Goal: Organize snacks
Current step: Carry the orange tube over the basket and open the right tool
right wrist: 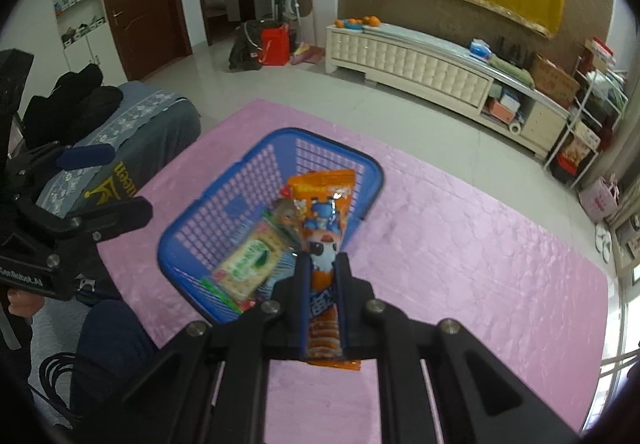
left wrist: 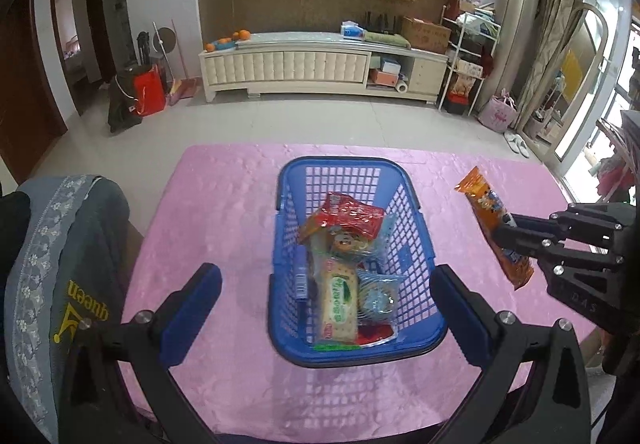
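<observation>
A blue plastic basket (left wrist: 416,244) (right wrist: 224,196) stands on the pink tablecloth and holds several snack packs, among them a red pack (left wrist: 352,214) and a cracker pack with a green label (left wrist: 338,304) (right wrist: 250,262). My right gripper (right wrist: 323,264) (left wrist: 504,232) is shut on a long orange snack pack (right wrist: 325,212) (left wrist: 480,204), held in the air to the right of the basket. My left gripper (left wrist: 326,308) hangs open over the basket's near end, nothing between its blue pads (left wrist: 192,308).
The pink tablecloth (left wrist: 224,212) covers the table. A chair back draped in grey cloth (left wrist: 60,252) (right wrist: 132,124) stands at the table's left edge. A person's dark sleeve (right wrist: 108,340) shows low on the left in the right wrist view. A white cabinet (left wrist: 320,64) lines the far wall.
</observation>
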Available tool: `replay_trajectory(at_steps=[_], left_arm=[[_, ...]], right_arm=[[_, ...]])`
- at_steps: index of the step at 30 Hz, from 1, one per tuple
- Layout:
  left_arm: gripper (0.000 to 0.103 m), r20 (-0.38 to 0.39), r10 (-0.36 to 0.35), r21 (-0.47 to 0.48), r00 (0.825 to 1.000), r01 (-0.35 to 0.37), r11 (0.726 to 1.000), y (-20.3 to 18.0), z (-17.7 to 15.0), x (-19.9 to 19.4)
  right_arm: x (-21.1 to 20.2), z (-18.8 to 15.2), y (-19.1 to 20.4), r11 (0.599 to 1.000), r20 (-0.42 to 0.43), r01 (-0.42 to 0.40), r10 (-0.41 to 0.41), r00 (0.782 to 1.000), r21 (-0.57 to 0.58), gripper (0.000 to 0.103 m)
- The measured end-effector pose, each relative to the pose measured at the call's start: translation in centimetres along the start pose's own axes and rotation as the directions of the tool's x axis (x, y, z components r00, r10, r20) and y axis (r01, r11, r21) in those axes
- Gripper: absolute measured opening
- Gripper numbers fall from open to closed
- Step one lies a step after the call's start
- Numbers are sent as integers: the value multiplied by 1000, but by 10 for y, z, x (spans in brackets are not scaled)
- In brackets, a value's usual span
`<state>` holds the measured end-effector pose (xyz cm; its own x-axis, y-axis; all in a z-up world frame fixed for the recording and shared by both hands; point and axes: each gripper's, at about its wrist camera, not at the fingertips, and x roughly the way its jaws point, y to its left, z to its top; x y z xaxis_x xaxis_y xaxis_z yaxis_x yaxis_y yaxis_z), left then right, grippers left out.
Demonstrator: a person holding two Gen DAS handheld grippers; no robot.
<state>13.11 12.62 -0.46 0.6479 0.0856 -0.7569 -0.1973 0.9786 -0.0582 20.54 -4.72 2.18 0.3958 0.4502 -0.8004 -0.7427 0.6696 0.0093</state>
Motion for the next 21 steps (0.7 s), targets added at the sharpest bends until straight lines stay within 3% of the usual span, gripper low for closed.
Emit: replay_trajectory(at_steps=[11, 17, 21], left_arm=[[103, -28, 1, -50, 1000, -2, 999, 39, -9, 22], [103, -67, 13, -47, 998, -16, 999, 52, -21, 46], [103, -80, 9, -39, 997, -12, 999, 53, -26, 55]], right_arm=[[47, 17, 43, 997, -57, -61, 58, 997, -51, 15], [82, 13, 53, 995, -116, -71, 64, 991, -63, 15], [110, 5, 50, 999, -193, -48, 45, 980, -13, 15]])
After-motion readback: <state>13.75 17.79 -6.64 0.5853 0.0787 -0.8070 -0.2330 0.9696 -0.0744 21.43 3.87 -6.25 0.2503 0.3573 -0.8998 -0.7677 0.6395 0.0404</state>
